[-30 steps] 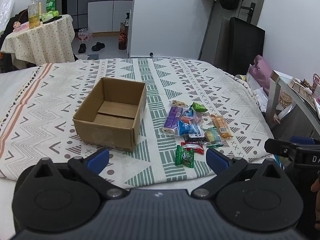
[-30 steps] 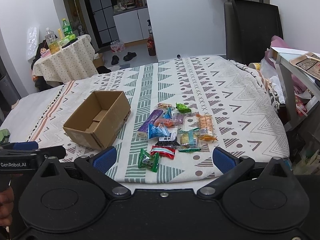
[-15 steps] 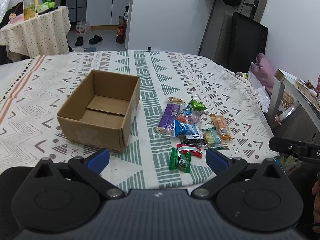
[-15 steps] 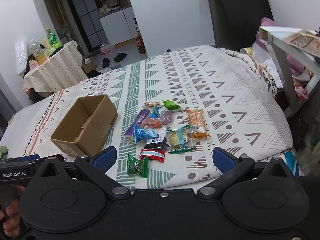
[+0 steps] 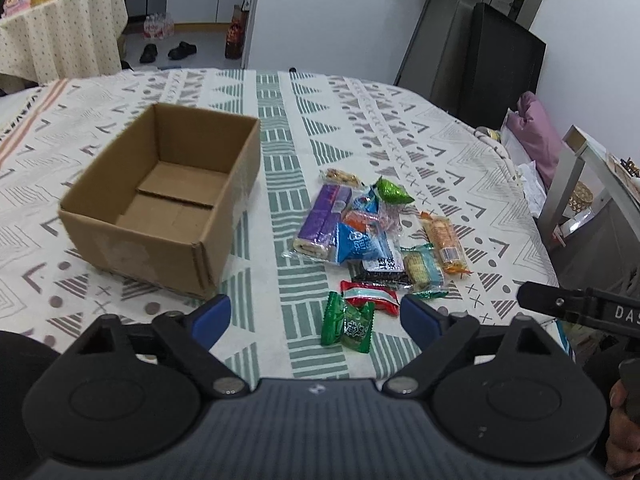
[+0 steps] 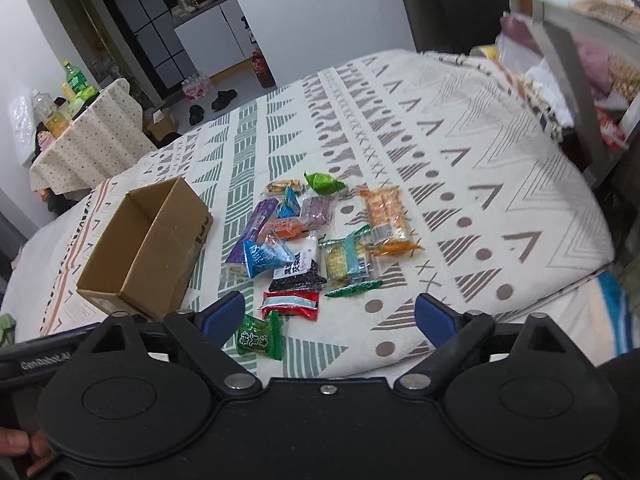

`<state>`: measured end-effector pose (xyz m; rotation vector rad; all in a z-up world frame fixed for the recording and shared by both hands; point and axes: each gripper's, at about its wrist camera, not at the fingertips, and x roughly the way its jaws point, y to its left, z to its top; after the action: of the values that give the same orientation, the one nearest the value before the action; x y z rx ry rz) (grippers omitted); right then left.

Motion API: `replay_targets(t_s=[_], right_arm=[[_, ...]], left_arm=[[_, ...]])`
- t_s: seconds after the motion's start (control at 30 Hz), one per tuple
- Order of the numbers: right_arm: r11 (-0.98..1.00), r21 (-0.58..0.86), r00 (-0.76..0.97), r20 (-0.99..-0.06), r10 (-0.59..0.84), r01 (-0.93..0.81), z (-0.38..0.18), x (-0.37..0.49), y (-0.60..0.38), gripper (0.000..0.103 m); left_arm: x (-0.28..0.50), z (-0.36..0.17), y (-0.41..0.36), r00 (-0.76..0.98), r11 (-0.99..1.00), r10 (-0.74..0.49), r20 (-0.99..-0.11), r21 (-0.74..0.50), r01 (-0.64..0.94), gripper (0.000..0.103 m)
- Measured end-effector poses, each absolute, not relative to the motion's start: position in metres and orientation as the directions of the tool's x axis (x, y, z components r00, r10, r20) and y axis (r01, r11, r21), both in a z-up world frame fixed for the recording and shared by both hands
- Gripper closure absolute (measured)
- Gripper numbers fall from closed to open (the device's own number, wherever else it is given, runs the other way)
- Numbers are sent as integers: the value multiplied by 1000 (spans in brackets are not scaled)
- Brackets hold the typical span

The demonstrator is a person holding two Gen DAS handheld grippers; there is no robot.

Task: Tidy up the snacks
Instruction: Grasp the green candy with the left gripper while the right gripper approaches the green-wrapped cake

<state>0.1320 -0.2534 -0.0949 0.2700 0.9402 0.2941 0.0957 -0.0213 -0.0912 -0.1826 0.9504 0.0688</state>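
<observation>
Left gripper (image 5: 316,316) spread wide, jaws just narrowing a little, gripping nothing. Right gripper (image 6: 330,316) likewise, empty. Snack packets (image 5: 372,236) heaped centre-right on the patterned cloth (image 5: 400,128), green candy packet (image 5: 348,326) nearest, by the lower cloth edge. Cardboard box (image 5: 160,204) centre-left, open-topped, empty; bare cloth all around.

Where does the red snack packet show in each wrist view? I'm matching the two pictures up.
Left wrist view: the red snack packet lies low and right of centre, just beyond the green candy packet.
Right wrist view: red snack packet sits low and left of centre, again just past the green candy packet.
Shared landmark: the cardboard box, left of the snacks.
</observation>
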Motion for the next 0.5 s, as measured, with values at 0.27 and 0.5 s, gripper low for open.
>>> replay_targets(t_s=[0.27, 0.5], right_arm=[[905, 420, 499, -773, 393, -62, -129, 159, -252, 25], [895, 445, 494, -776, 392, -10, -142, 180, -258, 25]], left_arm=[[121, -128, -24, 529, 975, -66, -846, -168, -147, 29], [142, -161, -32, 484, 972, -84, -871, -178, -152, 30]])
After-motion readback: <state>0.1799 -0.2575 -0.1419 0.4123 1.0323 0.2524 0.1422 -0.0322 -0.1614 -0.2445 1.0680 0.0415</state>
